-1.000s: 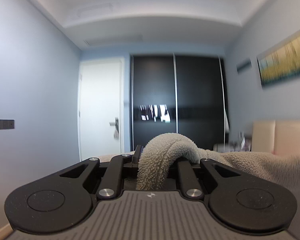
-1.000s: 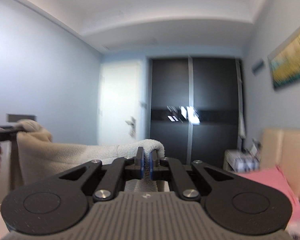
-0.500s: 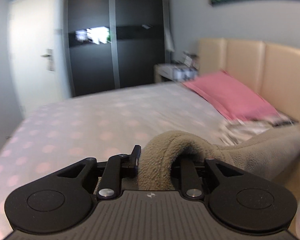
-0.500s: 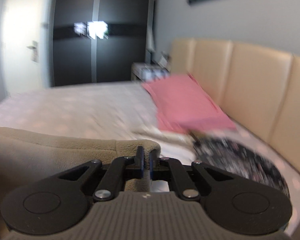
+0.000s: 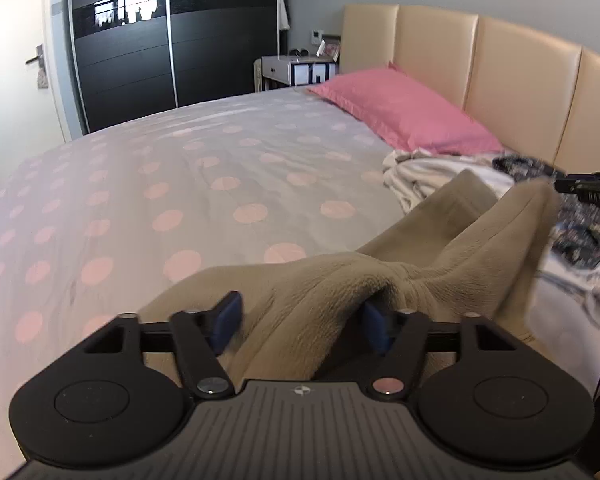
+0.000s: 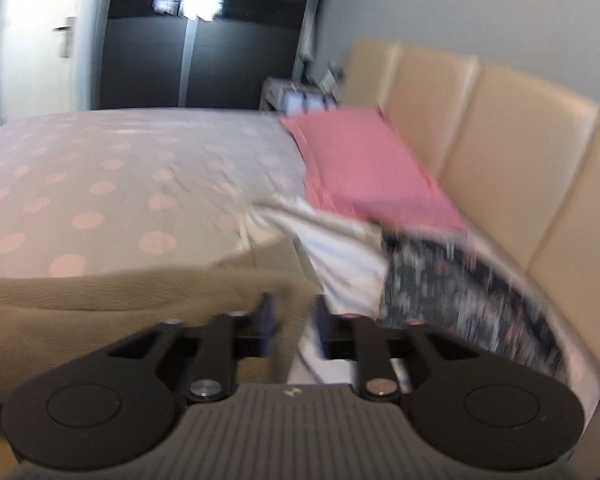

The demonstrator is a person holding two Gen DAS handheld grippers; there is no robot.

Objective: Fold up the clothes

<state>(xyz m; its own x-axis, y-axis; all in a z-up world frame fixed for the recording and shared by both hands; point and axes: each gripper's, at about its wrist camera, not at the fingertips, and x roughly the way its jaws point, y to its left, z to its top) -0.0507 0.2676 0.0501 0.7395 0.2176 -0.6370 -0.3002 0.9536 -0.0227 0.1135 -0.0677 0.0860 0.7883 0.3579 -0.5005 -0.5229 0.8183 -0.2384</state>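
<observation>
A beige fleece garment (image 5: 419, 264) lies bunched low over the polka-dot bed (image 5: 160, 184). My left gripper (image 5: 301, 320) is open, its blue pads wide apart, with a ridge of the fleece lying loose between them. My right gripper (image 6: 294, 324) is open too, its pads a little apart, at the fleece's right edge (image 6: 140, 292); the cloth sits just left of the gap. The right gripper's tip (image 5: 587, 190) shows at the far right of the left wrist view, past a raised fleece corner.
A pink pillow (image 5: 403, 116) lies against the beige padded headboard (image 5: 519, 84). A white garment (image 5: 419, 176) and a dark patterned one (image 6: 459, 280) are heaped at the right. A nightstand (image 5: 296, 68), a dark wardrobe (image 5: 172, 36) and a white door stand beyond the bed.
Both grippers swung down from held high to low over the bed, then opened. The fleece they were pinching has been let go and now rests on the bed.
</observation>
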